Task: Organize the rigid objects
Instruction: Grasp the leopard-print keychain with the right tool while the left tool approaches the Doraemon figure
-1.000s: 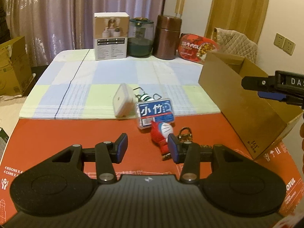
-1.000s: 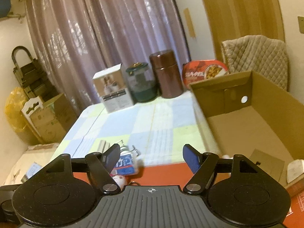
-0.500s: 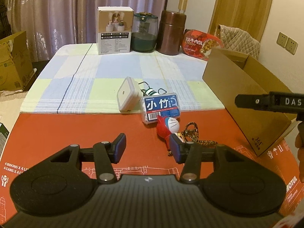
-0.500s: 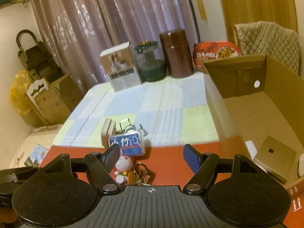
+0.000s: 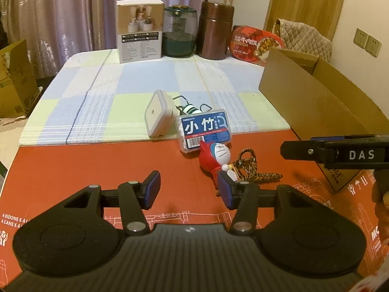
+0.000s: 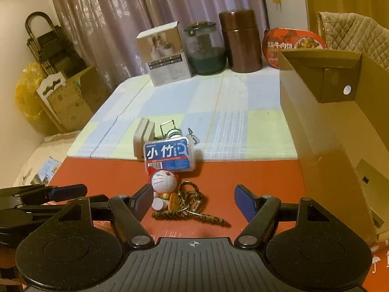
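So this is the approach step, nothing picked up yet. The right claw [image 6: 193,203] is hovering low over the little pile at the front of the worktop [image 6: 243,177], jaws spread wide and holding nothing. Sitting right between its tips is the red and white cartoon cat figurine [image 6: 161,182] with a tiger-striped braided keychain strap [image 6: 192,213] hooked to it. Just behind that is the clear plastic floss-pick case with a blue label [image 6: 169,157], then a cream square lidded container tipped on its edge [image 6: 143,135] and a small white and green clip thing with wire loops [image 6: 173,132], all bunched close together.

The left claw [image 5: 188,189] hangs a bit to the side, empty too. Its jaws have just been opening, and there's only bare red surface between them.

The open brown cardboard box [image 6: 340,131] on the right already has a flat tan box [image 6: 367,177] inside, so I'd guess that's where everything goes. Next move looks like: drop the right claw the last bit, close on the cat figurine's body rather than the floppy strap, lift, and swing right over the box wall. The strap will dangle, so it could snag on the rim.
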A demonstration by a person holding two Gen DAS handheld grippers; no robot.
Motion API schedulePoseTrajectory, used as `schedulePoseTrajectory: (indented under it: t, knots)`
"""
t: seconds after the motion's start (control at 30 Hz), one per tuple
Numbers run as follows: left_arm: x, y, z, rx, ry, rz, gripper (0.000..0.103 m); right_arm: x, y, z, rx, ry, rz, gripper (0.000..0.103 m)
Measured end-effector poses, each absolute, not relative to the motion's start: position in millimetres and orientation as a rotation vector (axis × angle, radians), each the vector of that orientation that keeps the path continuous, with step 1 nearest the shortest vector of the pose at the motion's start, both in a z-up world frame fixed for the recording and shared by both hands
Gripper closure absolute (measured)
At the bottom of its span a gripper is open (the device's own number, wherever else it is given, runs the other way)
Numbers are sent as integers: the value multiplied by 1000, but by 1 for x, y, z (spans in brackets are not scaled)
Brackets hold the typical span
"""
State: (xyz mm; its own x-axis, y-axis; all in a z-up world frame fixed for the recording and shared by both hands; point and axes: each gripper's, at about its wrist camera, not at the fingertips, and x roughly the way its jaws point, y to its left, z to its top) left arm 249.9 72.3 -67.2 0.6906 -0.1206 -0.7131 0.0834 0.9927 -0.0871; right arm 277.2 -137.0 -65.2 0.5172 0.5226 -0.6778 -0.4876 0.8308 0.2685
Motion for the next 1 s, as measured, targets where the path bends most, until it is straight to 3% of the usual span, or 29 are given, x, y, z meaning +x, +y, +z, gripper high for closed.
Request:
schedulePoseTrajectory:
  t: [0.23,0.33,0.53,1.0]
  knots:
    - [262,80,-68,-15,817,-123,56,284,-124,-80,-3,877,615,34]
    - [267,84,-68,-43,824,-123,56,286,-113,-90,-70,892,630,47]
    - [271,83,-71,-45,829,-119,56,291,-96,-104,-117,906,659,60]
    - [279,89,-80,-88,848,-95,56,310,-80,-129,-149,984,651,72]
